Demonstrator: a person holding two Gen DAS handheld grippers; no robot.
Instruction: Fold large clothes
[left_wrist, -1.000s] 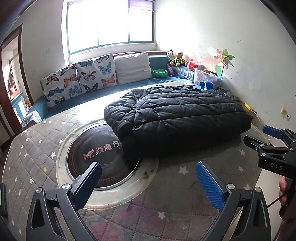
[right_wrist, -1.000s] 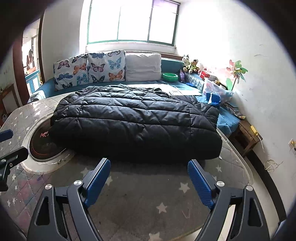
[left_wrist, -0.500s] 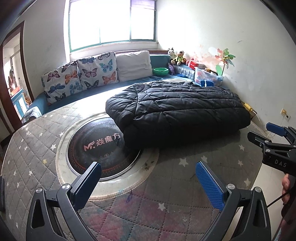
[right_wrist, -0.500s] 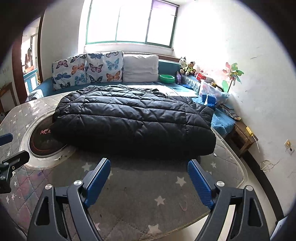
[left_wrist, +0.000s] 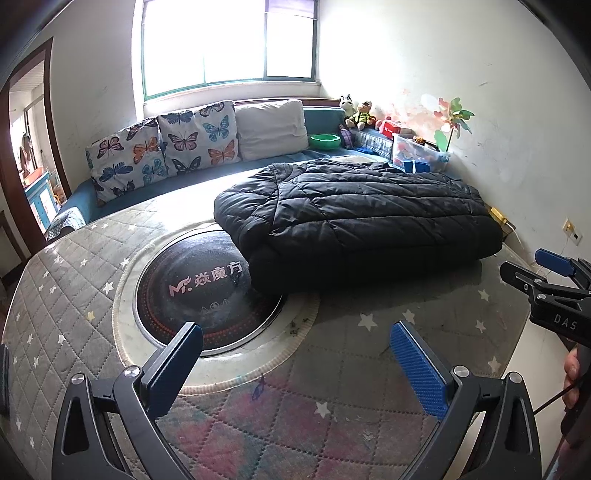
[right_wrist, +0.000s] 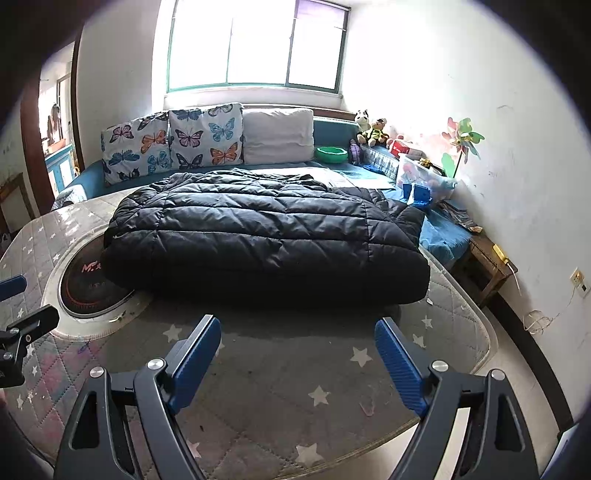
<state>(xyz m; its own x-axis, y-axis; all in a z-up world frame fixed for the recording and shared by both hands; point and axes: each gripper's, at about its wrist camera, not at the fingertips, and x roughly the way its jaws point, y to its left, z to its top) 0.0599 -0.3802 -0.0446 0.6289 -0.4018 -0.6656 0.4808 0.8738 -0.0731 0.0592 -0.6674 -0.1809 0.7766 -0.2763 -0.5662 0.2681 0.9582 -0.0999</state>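
At the far left, the round dark hotplate (left_wrist: 207, 284) set into the quilted star-patterned table cover (left_wrist: 66, 280) is seen just ahead of the left gripper (left_wrist: 295, 339). Its blue fingers (left_wrist: 413, 362) are spread wide, with nothing held between them. Ahead of them and to their right, well apart, the black padded jacket (left_wrist: 354, 221) is laid folded in a thick rectangle, its near left corner overlapping the hotplate's rim. Further right, the right gripper (right_wrist: 297, 339) is likewise held wide open and empty, its fingers (right_wrist: 397, 362) raised over bare cover. The jacket (right_wrist: 266, 236) is found directly ahead of them, near but untouched.
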